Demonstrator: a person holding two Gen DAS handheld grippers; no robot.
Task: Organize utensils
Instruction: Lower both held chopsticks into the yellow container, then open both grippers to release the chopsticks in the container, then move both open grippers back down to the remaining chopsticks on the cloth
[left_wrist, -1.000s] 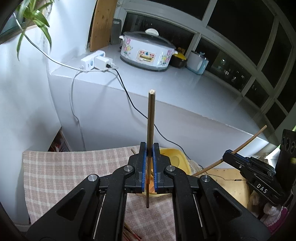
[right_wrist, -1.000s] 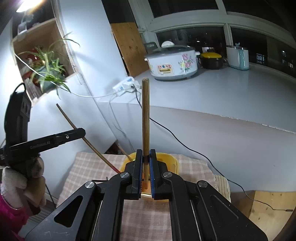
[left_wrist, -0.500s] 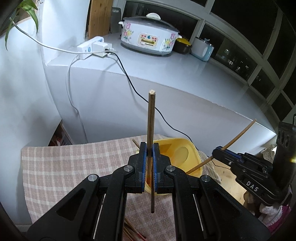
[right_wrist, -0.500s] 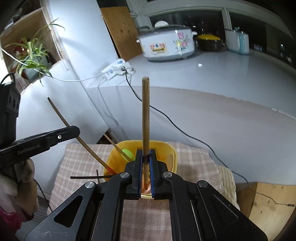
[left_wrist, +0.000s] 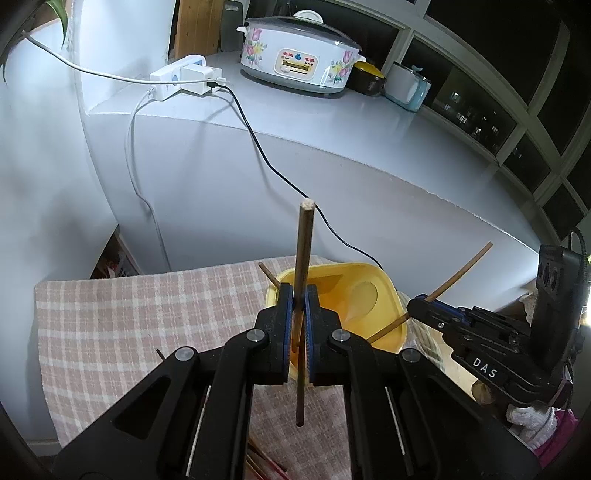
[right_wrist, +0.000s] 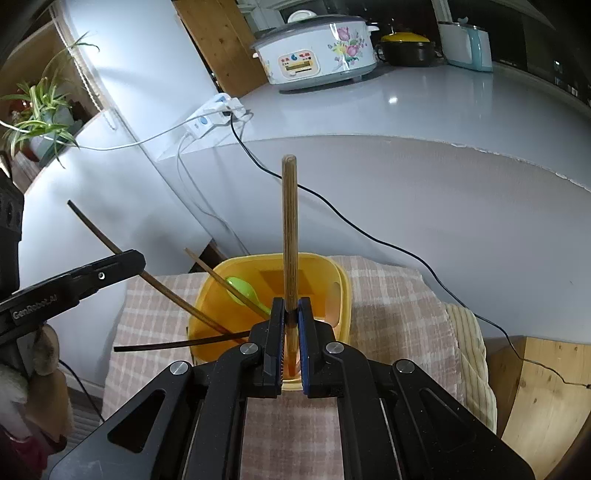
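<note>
The left tongs (left_wrist: 299, 325) are closed tight on a dark, thin chopstick (left_wrist: 305, 254), which stands upright between the blue pads with its squared top end well above the fingers and its lower end hanging free below them, over the checked cloth (left_wrist: 129, 317). The right tongs (right_wrist: 291, 325) are likewise clamped on a lighter brown chopstick (right_wrist: 289, 229), upright, its rounded top end high above the fingers and its lower part passing down between the pads toward the open mouth of the yellow container (right_wrist: 341, 284). That container sits on the pink-and-white checked cloth covering the desk, and both tongs hover just above and in front of it. In the right wrist view the container holds a green spoon (right_wrist: 242, 290) lying against its inner wall, and another brown chopstick (right_wrist: 207, 267) leans out over its left rim; a thin dark stick (right_wrist: 177, 345) lies across the lower left rim and juts out over the cloth. The left tongs show in that view at the left edge, with their chopstick slanting up and to the left. In the left wrist view the right tongs show at the right edge, their chopstick angled up and right, its lower end reaching the container's right rim. Behind the desk stands a grey counter carrying a flowered rice cooker (left_wrist: 299, 59), a white power strip (left_wrist: 181, 75) and a black cable (left_wrist: 266, 155) trailing down its front.
</note>
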